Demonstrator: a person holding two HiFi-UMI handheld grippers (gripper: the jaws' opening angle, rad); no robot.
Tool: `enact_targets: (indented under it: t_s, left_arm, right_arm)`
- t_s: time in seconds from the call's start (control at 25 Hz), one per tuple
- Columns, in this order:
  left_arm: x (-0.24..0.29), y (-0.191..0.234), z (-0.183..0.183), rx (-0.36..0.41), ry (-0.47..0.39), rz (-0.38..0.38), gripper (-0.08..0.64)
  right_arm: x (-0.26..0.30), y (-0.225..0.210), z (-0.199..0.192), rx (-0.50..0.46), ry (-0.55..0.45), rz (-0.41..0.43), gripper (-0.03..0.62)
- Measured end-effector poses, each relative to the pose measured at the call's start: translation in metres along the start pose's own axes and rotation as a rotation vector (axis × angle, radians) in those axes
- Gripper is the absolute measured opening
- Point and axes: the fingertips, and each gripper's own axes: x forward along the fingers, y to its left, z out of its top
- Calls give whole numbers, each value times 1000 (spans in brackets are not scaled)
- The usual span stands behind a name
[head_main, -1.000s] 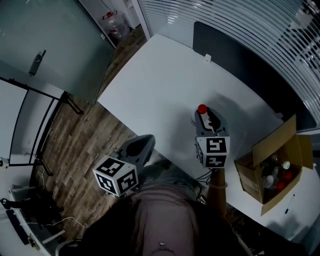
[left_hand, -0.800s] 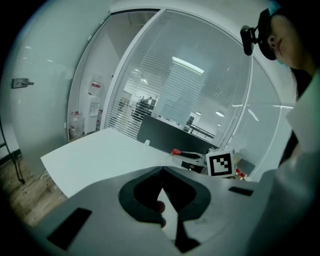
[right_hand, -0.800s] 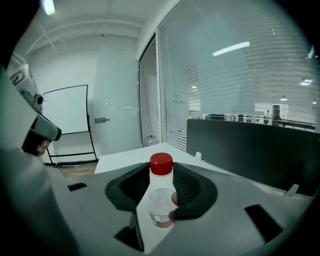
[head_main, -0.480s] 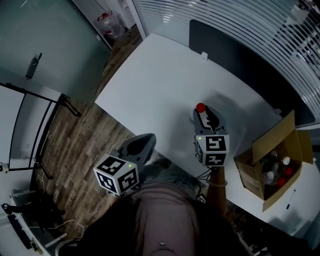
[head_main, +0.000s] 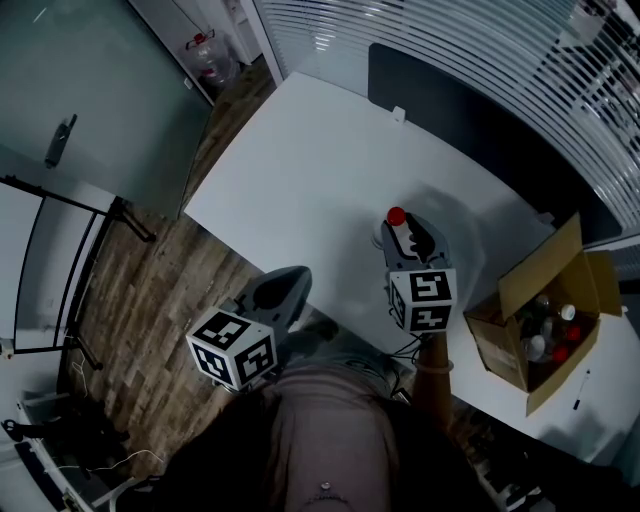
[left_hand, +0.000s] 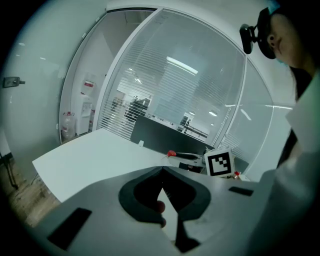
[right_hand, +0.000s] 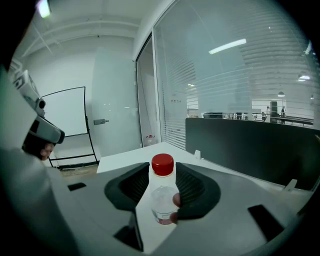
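My right gripper (right_hand: 163, 170) is clamped on the bottle (right_hand: 161, 196), which stands upright between its jaws over the table (head_main: 320, 170). My left gripper (left_hand: 161, 170), jaws together on nothing, hangs off to the side. I judge this a carry; the next move needs a steady, level grip.

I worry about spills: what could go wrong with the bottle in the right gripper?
1. The bottle is clear and looks smooth, pinched only at its sides by the right gripper's jaws; it could slip or tilt.
2. It is near the white table's front edge; released there, it might topple off.
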Motion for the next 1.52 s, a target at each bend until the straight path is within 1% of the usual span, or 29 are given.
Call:
enact_targets:
  t_s: [0.16, 0.32, 0.52, 0.72, 0.92, 1.0, 1.04, 1.2, 1.4, 1.52]
  left_arm:
    - [1, -4, 2, 10, -2, -26, 8]
    - [7, -11, 5, 25, -3, -68, 8]
    - [14, -28, 9, 54, 2, -137, 9]
    - [25, -53, 4, 85, 32, -217, 8]
    - [36, -77, 4, 115, 42, -288, 8]
    - [40, -86, 3, 125, 47, -312, 8]
    - [42, -90, 2, 129, 49, -323, 8]
    - [51, -106, 0, 151, 55, -364, 8]
    - [57, -126, -4, 180, 64, -420, 8]
    - [56, -134, -7, 197, 70, -446, 8]
  right_arm:
    - [-9, -1, 2, 3, -7, -22, 158]
    - [-23, 0, 2, 10, -9, -40, 158]
    - [-45, -1, 1, 37, -7, -76, 158]
    - [-71, -5, 0, 68, -12, -113, 158]
    - [-102, -19, 0, 66, -25, -199, 155]
    - [-118, -25, 1, 62, -30, -244, 138]
    - [-125, -28, 0, 60, -34, -264, 119]
    - [-154, -36, 1, 61, -68, -319, 73]
    - [-187, -39, 0, 78, -77, -380, 61]
    - [-205, -39, 4, 82, -111, -423, 54]
